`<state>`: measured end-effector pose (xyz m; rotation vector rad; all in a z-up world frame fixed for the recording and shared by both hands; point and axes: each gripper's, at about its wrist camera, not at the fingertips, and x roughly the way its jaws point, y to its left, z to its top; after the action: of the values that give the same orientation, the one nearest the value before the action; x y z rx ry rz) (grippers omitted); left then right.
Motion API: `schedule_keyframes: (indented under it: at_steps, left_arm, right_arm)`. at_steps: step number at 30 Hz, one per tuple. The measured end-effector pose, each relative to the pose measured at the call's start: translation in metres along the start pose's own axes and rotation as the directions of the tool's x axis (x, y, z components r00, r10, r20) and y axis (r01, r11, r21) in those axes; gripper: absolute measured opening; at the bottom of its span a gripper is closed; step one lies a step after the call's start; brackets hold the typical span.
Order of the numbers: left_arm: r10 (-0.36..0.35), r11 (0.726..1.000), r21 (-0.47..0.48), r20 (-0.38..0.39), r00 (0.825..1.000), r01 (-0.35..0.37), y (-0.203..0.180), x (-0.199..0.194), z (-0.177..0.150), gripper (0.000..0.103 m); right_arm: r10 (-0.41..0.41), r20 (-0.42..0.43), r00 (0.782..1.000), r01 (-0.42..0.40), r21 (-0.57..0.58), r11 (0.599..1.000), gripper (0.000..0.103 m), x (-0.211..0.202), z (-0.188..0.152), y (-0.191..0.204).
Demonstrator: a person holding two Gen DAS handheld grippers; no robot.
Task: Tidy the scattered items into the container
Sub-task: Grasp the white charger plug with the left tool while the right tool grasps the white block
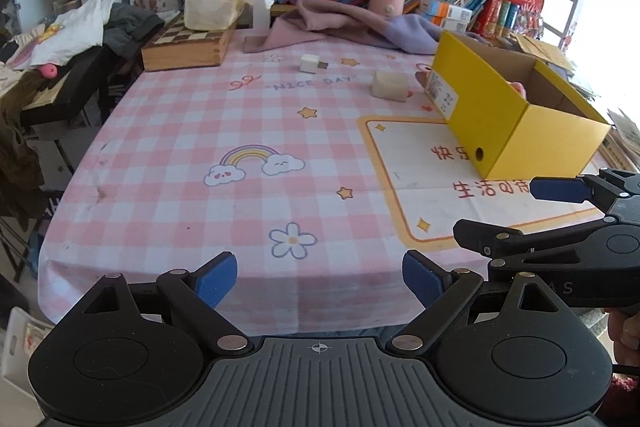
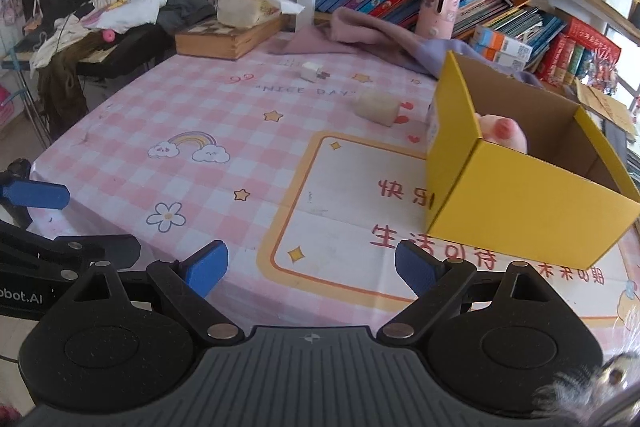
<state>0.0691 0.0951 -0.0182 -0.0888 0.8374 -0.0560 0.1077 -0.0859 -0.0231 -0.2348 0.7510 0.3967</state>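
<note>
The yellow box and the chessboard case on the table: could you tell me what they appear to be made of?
Yellow box: corrugated cardboard, matte yellow outside, raw brown inside, folded edges. Chessboard case: apparently wood, pale and smooth with visible grain, checkered top.

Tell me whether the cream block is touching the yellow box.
Apart. In the left wrist view, a strip of checked tablecloth shows between the cream block and the yellow box. The right wrist view shows the same gap.
</note>
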Motion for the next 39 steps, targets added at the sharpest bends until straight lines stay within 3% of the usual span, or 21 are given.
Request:
schedule_keyframes:
  at_steps: [8,18,31,39]
  left_arm:
    - [-0.002,1.0,0.004,0.005,1.0,0.002,0.011,0.03,0.028,0.092]
    - [-0.007,1.0,0.019,0.013,1.0,0.007,0.027,0.081,0.088,0.092]
    - [-0.001,0.998,0.064,0.082,0.997,-0.004,0.04,0.164,0.183,0.092]
    - [-0.043,0.994,0.107,0.058,0.997,0.037,0.027,0.23,0.22,0.089]
  right_arm:
    - [-0.005,-0.016,1.0,0.004,-0.012,1.0,0.089,0.035,0.023,-0.005]
    - [-0.032,-0.012,0.999,0.032,0.024,0.999,0.088,0.09,0.07,-0.019]
    - [-0.173,-0.005,0.985,0.171,0.17,0.97,0.089,0.18,0.125,-0.039]
    - [-0.234,-0.001,0.972,0.228,0.218,0.949,0.088,0.22,0.139,-0.046]
